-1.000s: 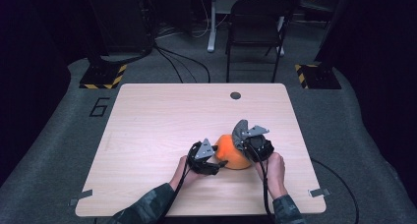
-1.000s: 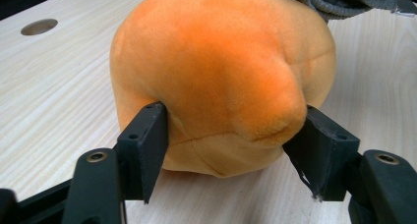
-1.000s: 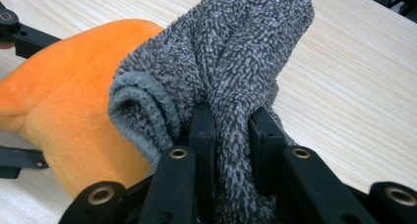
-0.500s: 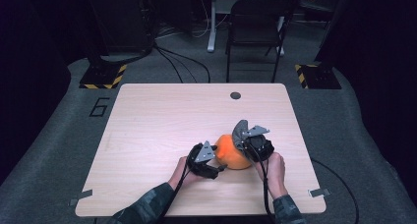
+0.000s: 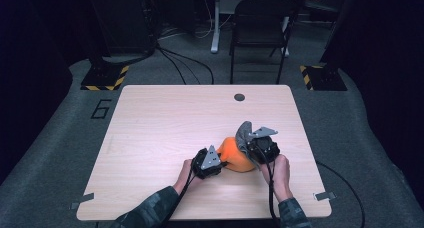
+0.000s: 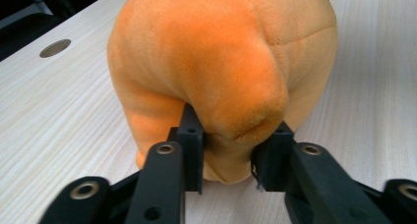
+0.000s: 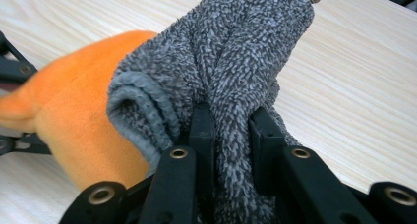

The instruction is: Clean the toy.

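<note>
Where dark carpet surrounds, pale table (image 5: 150, 133) stands.

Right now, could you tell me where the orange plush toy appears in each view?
High view: orange plush toy, near the table's front edge, between both tongs.
Left gripper view: centre, a fold pinched by the jaws.
Right gripper view: left side, beside the grey sock.
Shared landmark: round table hole.

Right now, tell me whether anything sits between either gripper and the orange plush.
Nothing visible does. The left gripper has just closed on the orange plush; the right gripper pinches the grey sock against it.
</note>
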A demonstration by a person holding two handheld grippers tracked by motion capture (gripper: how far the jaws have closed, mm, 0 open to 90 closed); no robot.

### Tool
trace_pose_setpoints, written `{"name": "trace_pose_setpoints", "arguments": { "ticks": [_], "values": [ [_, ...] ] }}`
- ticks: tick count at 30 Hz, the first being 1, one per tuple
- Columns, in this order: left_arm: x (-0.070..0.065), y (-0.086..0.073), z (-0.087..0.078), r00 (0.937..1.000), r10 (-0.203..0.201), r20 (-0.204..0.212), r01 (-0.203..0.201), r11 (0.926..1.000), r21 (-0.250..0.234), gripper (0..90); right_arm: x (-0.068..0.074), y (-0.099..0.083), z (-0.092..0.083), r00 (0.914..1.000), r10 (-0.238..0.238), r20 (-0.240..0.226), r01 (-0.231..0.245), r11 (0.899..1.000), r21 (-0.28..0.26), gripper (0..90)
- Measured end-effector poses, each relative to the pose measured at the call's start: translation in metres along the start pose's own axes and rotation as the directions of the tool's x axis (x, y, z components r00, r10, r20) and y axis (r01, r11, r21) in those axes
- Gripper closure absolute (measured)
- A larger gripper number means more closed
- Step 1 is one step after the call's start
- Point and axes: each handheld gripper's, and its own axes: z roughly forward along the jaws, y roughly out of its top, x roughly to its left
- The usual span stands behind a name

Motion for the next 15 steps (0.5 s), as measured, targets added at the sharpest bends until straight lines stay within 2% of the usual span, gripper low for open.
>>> {"name": "trace_pose_setpoints", "arguments": {
  "ticks": [1,2,4,6,7,9,10,12,15],
  "values": [
    [0.000,0.000,0.000,1.0000,0.004,-0.002,-0.004,1.0000,-0.002,73.2,-0.005,0.000,-0.004,0.9998,0.017,-0.008,-0.017,1.000,-0.008,75.6],
    [0.000,0.000,0.000,1.0000,-0.002,-0.003,0.002,1.0000,-0.005,74.1,-0.011,0.000,-0.008,0.9996,0.027,0.003,-0.027,1.000,-0.015,75.7],
    [0.001,-0.001,-0.001,0.9998,-0.020,0.003,0.020,0.9998,-0.006,75.1,-0.027,-0.003,-0.019,0.9967,0.054,0.061,-0.053,0.998,-0.023,75.7],
    [0.002,-0.002,-0.001,0.9994,-0.033,0.009,0.033,0.9994,-0.013,75.7,-0.042,-0.011,-0.024,0.9885,0.095,0.118,-0.096,0.995,-0.003,75.8],
    [0.002,-0.002,-0.001,0.9994,-0.034,0.011,0.034,0.9993,-0.013,75.8,-0.052,-0.019,-0.022,0.9836,0.107,0.145,-0.110,0.994,0.014,75.8],
    [0.002,-0.002,-0.001,0.9997,-0.024,0.009,0.024,0.9996,-0.015,76.0,-0.064,-0.032,-0.014,0.9758,0.147,0.162,-0.158,0.986,0.056,75.8],
    [0.002,-0.002,-0.001,0.9997,-0.024,0.010,0.024,0.9995,-0.018,76.1,-0.068,-0.036,-0.009,0.9741,0.165,0.155,-0.178,0.981,0.074,75.8],
    [0.002,-0.003,-0.001,0.9998,-0.022,0.003,0.022,0.9994,-0.028,76.6,-0.071,-0.042,0.000,0.9736,0.164,0.158,-0.182,0.977,0.107,75.7],
    [0.001,-0.004,-0.002,0.9995,-0.027,-0.016,0.026,0.9986,-0.046,78.0,-0.073,-0.045,0.009,0.9723,0.173,0.157,-0.193,0.973,0.123,75.6]
  ]
}}
